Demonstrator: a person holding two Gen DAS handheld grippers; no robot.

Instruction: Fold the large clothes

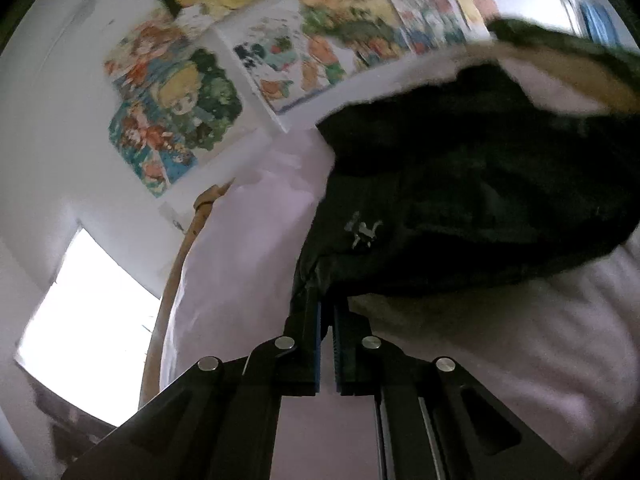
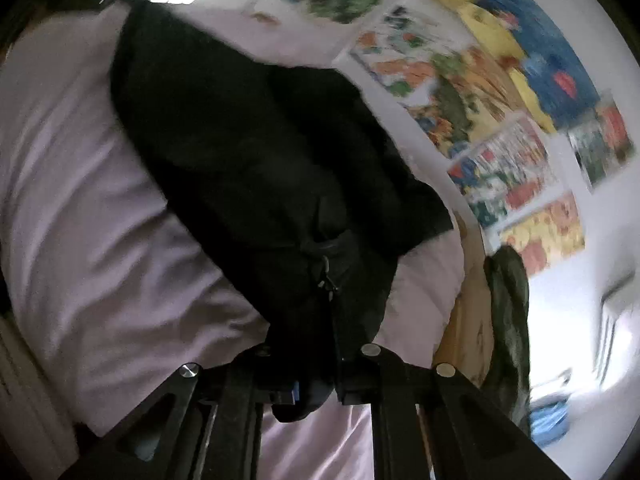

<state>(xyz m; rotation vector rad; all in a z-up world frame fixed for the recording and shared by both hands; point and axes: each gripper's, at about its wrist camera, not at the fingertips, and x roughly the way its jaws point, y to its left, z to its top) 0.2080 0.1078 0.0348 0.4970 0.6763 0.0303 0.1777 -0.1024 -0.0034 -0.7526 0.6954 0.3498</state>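
The left gripper has its jaws clenched on an edge of the black garment, the cloth running up and away from the blue pads. The right gripper is likewise clamped on a thick bunch of the same garment, near a zip pull that dangles just above the jaws; a fold of cloth spills down between its fingers. The garment hangs between the two grippers, partly lifted off the bed, with its far part lying on the pale pink sheet. Holding two separate points probably serves to spread the cloth and raise it clear, so that it can be laid flat or folded over itself. Both pictures are blurred, so which part of the garment each gripper holds is hard to say. Posters cover the wall behind, and a green cloth hangs at the bed's wooden edge.
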